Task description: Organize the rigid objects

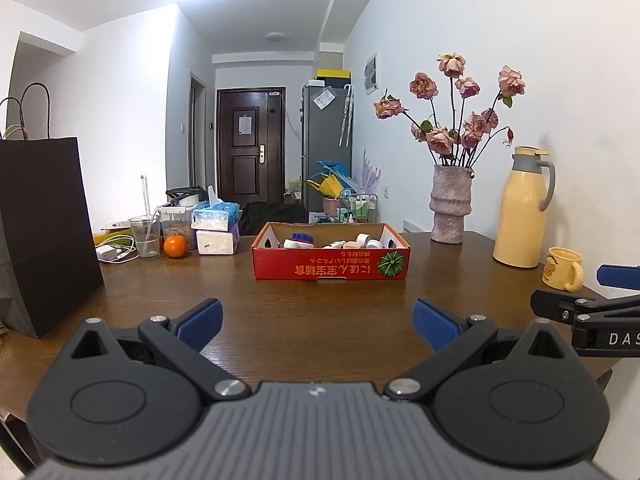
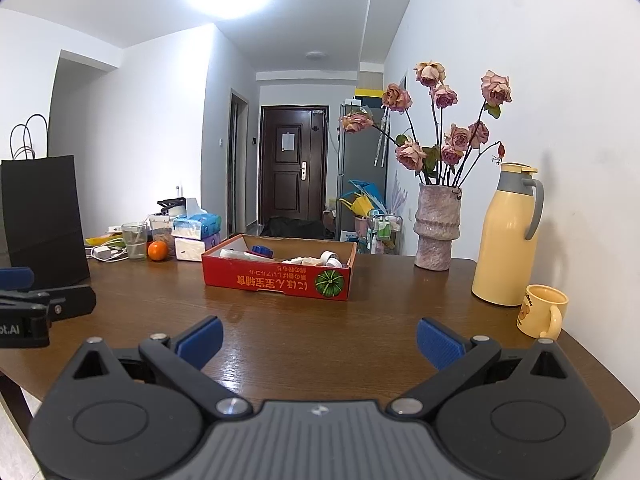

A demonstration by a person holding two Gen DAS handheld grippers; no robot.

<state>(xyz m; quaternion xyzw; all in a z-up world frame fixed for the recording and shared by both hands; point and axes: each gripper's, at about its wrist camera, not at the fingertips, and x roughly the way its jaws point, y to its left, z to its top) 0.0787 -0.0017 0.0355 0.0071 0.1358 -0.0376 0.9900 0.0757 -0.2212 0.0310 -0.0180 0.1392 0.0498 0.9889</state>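
A red cardboard box [image 1: 331, 266] [image 2: 276, 280] stands on the brown wooden table [image 1: 320, 320], holding several small items: a blue-capped jar [image 1: 302, 238] [image 2: 262, 250], white bottles and tape rolls [image 1: 366, 240] [image 2: 330, 258]. My left gripper [image 1: 318, 322] is open and empty, low over the table in front of the box. My right gripper [image 2: 320, 340] is open and empty, also in front of the box and to its right. Each gripper shows at the edge of the other's view [image 1: 592, 312] [image 2: 32, 300].
A black paper bag [image 1: 44, 232] stands at the left. Behind it are a glass [image 1: 145, 236], an orange [image 1: 175, 246], tissue packs [image 1: 216, 226] and a charger. A vase of dried roses [image 1: 450, 204], a yellow thermos [image 1: 522, 216] and a yellow mug [image 1: 562, 274] stand at the right by the wall.
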